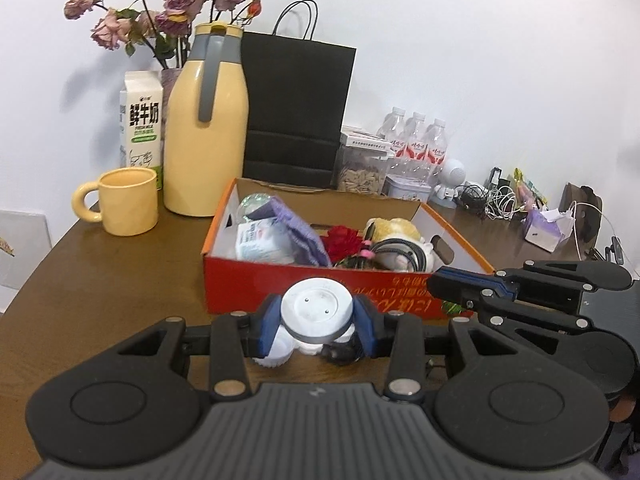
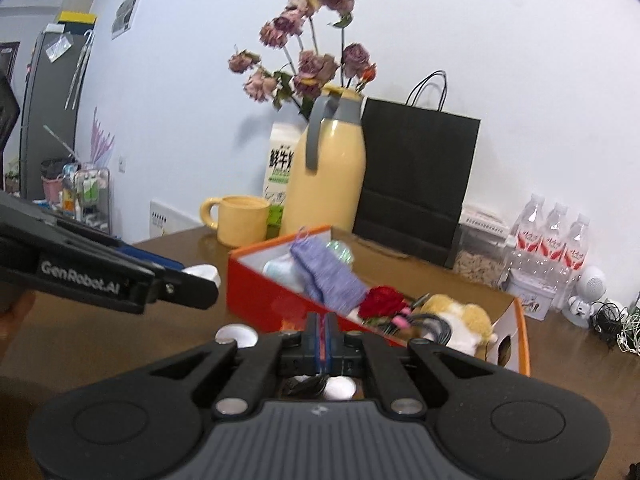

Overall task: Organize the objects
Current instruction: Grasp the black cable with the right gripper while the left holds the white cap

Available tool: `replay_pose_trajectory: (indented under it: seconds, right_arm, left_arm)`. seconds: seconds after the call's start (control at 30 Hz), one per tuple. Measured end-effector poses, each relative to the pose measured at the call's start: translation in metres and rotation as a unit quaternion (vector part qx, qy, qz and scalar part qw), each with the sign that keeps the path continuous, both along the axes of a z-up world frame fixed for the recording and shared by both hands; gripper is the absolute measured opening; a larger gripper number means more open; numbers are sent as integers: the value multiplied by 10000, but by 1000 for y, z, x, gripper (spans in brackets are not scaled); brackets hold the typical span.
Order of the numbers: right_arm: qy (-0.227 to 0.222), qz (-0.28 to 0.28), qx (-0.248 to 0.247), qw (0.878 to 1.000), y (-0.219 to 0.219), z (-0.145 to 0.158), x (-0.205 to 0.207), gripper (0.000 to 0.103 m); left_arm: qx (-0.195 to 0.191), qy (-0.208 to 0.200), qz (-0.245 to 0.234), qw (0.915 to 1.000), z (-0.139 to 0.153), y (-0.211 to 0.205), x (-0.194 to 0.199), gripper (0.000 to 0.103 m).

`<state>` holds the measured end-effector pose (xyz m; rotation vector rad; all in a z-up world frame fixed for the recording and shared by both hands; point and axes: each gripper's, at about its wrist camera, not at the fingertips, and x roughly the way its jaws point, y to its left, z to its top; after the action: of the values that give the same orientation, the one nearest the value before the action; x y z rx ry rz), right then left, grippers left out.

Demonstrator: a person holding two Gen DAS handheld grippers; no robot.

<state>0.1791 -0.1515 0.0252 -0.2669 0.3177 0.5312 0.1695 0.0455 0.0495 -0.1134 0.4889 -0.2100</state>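
My left gripper [image 1: 318, 322] is shut on a white round device [image 1: 316, 307] with a grey band, held just in front of the red cardboard box [image 1: 280, 286]. In the right wrist view that gripper [image 2: 198, 280] comes in from the left, with the white device [image 2: 204, 271] showing at its tip. My right gripper [image 2: 324, 332] is shut with nothing between its blue pads, close to the box's near wall [image 2: 260, 294]. It also shows at the right of the left wrist view [image 1: 436, 282]. Inside the box lie a purple cloth [image 1: 294, 228], a red rose [image 1: 341, 240] and a plush toy [image 1: 396, 230].
Behind the box stand a yellow jug [image 1: 206, 136], a yellow mug [image 1: 127, 202], a milk carton [image 1: 141, 120], a black paper bag [image 1: 296, 108] and dried roses [image 1: 176, 4]. Water bottles [image 1: 416, 140] and tangled cables [image 1: 492, 200] fill the right. White round pieces [image 2: 236, 336] lie on the brown table [image 1: 100, 280].
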Motion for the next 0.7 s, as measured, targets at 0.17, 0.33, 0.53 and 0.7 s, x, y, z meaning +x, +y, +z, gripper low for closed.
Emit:
replay_pose_trajectory:
  seconds: [0.17,0.33,0.53,0.7]
  right_arm:
    - [295,-35,175,9994,-13,-4,12,23]
    - [965,-23,-214,9951,-21,-43,18,65]
    - [1509,-179,-213,9882,-18,-70,34,69]
    - [1507,-58,-207,9883,-10,-69,30,47]
  left_arm:
    - [17,108,-47,9999,-8,-2,4,40]
    - [27,364,19,9993,-25,5,3,40]
    - [-32,520,77,9986,-35,8,0,40]
    - [-47,506,93,9987,-35,10,-3,40]
